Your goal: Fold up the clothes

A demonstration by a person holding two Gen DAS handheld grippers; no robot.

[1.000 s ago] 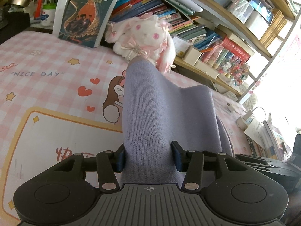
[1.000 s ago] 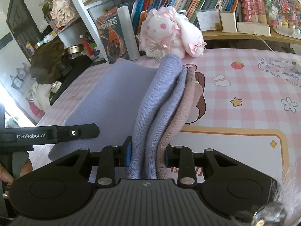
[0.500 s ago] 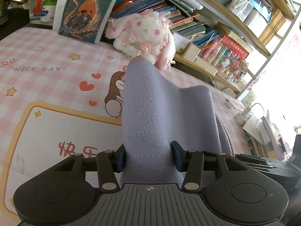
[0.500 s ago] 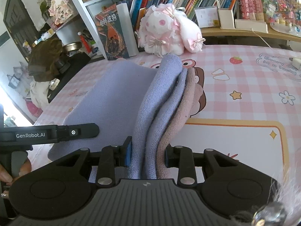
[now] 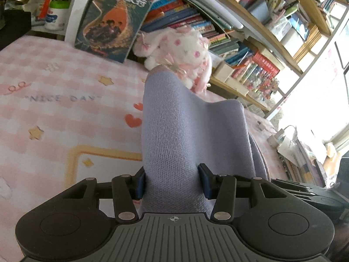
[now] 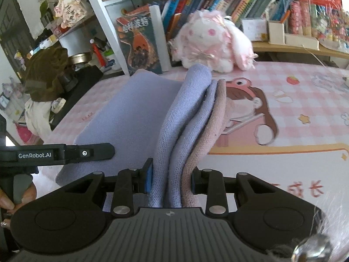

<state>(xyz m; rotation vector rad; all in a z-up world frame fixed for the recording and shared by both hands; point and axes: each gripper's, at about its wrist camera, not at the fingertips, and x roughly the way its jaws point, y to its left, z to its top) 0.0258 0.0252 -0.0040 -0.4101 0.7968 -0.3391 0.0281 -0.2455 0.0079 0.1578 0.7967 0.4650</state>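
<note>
A lavender knit garment (image 5: 174, 135) with a pink inner layer (image 6: 209, 126) is held up between both grippers above a pink checked tablecloth (image 5: 54, 100). My left gripper (image 5: 172, 183) is shut on a thick fold of the lavender knit. My right gripper (image 6: 171, 178) is shut on a bunch of lavender and pink layers. The cloth spans between the two grippers as a flat lavender panel (image 6: 130, 113). The left gripper's body (image 6: 56, 154) shows at the left of the right wrist view.
A white and pink plush rabbit (image 5: 181, 50) (image 6: 211, 41) sits at the table's back edge. A book (image 5: 113, 17) leans on a bookshelf (image 5: 250, 32) behind it. A dark bag (image 6: 45, 72) lies off the table's left side.
Both grippers keep their grip on the garment. The views have shifted slightly, with the table and plush rabbit drifting and blurring, so the held cloth is being moved over the table.
</note>
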